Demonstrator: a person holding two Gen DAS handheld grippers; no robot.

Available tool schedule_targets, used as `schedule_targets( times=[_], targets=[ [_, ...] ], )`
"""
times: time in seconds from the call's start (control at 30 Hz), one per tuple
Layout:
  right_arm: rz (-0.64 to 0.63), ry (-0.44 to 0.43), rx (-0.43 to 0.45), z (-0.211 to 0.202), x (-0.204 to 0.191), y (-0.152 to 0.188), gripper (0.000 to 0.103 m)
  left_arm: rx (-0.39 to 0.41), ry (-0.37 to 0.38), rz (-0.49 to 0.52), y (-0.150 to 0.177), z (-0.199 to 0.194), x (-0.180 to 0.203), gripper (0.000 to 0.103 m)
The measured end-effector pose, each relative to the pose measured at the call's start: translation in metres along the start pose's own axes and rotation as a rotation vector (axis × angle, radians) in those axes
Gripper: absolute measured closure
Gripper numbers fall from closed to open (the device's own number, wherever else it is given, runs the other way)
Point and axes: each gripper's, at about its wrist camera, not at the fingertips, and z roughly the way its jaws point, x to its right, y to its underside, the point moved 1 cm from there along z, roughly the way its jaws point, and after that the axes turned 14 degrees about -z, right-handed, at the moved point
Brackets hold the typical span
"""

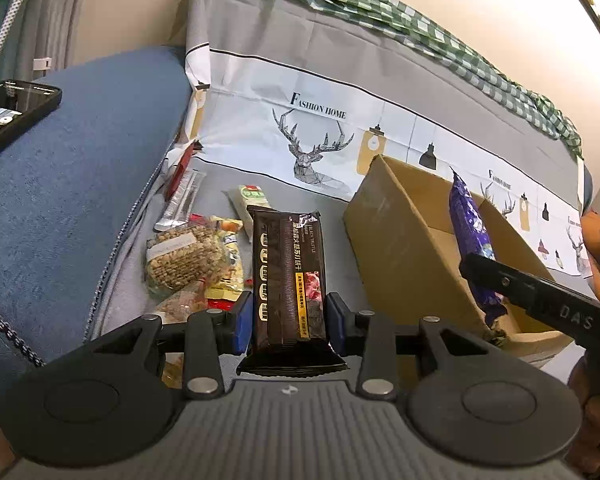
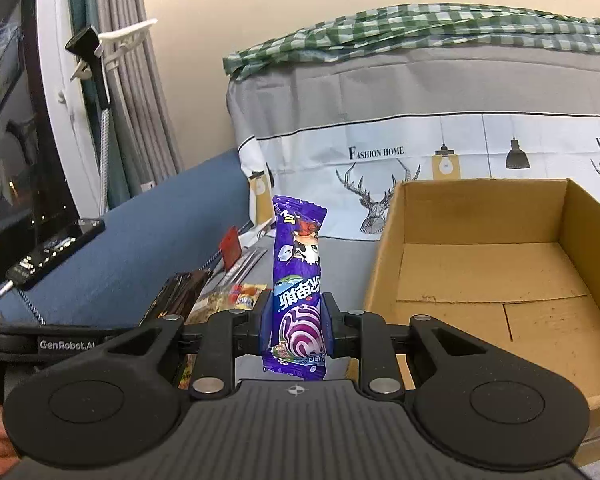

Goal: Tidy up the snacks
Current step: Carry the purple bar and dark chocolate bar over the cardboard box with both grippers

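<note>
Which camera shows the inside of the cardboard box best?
The right wrist view: the cardboard box faces the camera with its bare floor and walls showing. The left wrist view shows mostly its outer side, with the purple snack packet in front.

A home living room — blue sofa (image 1: 80,168), printed deer throw (image 2: 380,168), grey curtains (image 2: 140,80) — plainly domestic.
</note>
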Motion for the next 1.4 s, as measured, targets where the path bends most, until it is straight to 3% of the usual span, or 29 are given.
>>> schedule_targets(
  times=[0.57, 1.17, 1.4],
  targets=[
    [0.099, 0.089, 0.085, -0.013, 0.049, -0.006, 0.077, -0.007, 0.035, 0.047, -0.008, 0.002, 0.059, 0.061],
    [0.271, 0.413, 0.109, -0.027, 0.133, 0.008, 0.077, -0.018, 0.153, 0.125, -0.020, 0.036, 0.159, 0.061],
    [0.313, 0.476, 0.100, -0.024, 0.154, 0.014, 0.077, -0.042, 0.197, 0.136, -0.014, 0.059, 0.199, 0.061]
  ],
)
